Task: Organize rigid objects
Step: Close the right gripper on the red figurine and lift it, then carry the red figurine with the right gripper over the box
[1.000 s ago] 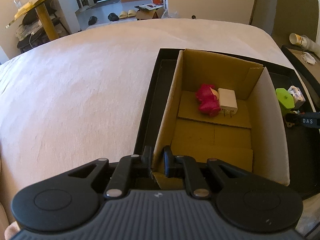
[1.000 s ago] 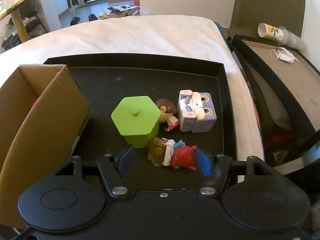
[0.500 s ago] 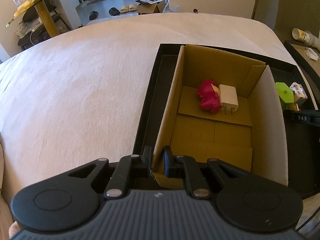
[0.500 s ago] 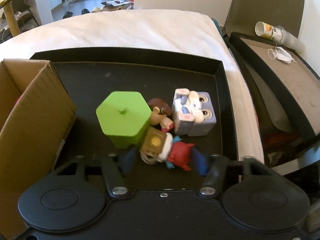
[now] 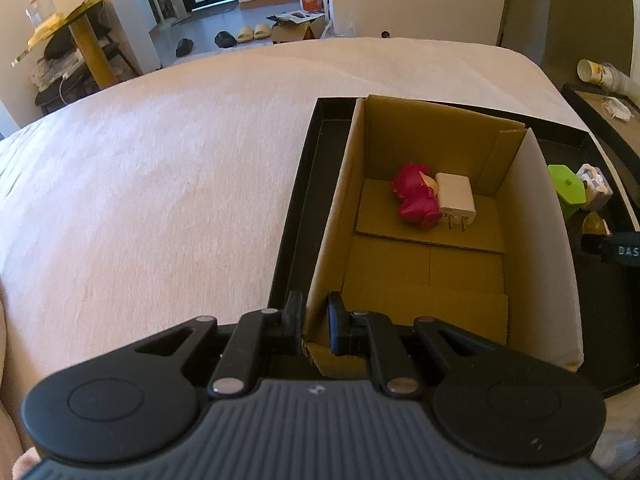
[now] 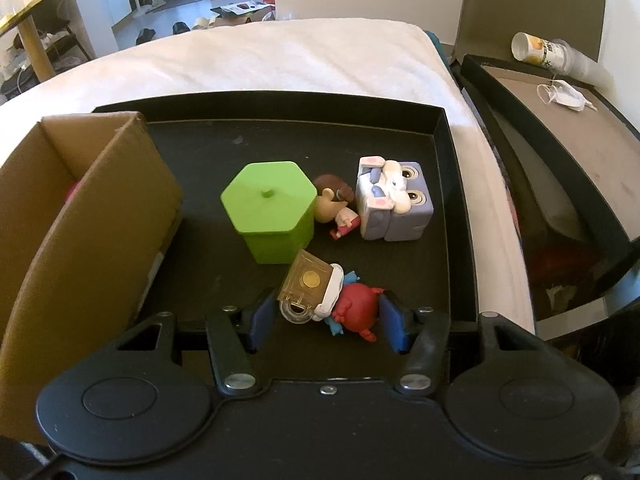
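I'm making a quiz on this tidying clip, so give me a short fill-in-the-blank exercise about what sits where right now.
1. The left gripper is shut on a wall of the ____ box.
2. Inside that box, beside the pink figure, lies a white ____ with two metal prongs.
3. The lidded container standing on the black tray is ____ in colour.
4. The right gripper has its fingers on either side of a toy with a ____ body.

Missing words: cardboard; charger; green; red

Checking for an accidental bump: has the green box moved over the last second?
Cannot tell. The green box keeps its place beside the purple cube; the camera itself shifted.
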The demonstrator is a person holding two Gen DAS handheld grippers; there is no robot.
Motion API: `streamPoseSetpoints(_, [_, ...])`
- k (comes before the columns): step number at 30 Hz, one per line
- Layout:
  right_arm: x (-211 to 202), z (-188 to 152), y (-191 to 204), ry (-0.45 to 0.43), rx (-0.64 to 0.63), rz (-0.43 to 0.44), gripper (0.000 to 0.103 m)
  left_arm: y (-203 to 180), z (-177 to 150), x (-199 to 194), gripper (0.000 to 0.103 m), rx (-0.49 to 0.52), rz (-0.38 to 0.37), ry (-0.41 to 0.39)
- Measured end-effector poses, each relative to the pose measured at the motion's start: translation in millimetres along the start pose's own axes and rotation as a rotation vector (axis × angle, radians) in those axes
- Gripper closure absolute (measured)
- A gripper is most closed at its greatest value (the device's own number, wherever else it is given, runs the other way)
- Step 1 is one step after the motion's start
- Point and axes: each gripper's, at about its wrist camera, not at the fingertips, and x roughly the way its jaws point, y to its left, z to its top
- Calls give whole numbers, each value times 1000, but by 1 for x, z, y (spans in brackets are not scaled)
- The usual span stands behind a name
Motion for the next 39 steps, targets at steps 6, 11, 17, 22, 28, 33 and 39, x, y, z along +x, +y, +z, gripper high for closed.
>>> streamPoseSetpoints(6, [-19,0,8,-21,-2,23,48,2,0,0,91,-13,-7,3])
streamPoseSetpoints(11, [-38,4,13,-49,2,44,48,4,-1,0,91,-18,-12,0])
streamPoseSetpoints(17, [-57,8,22,-81,-23,60,48,5,-2,0,91,-23,-17,-4])
streamPoseSetpoints(22, [-70,12,31,-103,-37,70,48,7,-2,0,91,-35,-27,-3])
streamPoseSetpoints(28, [-81,14,43,-123,-67,75,48,9,-2,0,91,-44,-38,-4])
streamPoseSetpoints(33, [-85,13,52,-128,-87,79,48,10,-2,1,91,-50,-45,-4])
streamPoseSetpoints(39, [-95,15,63,-142,-107,90,48,9,-2,1,91,-52,-45,-5])
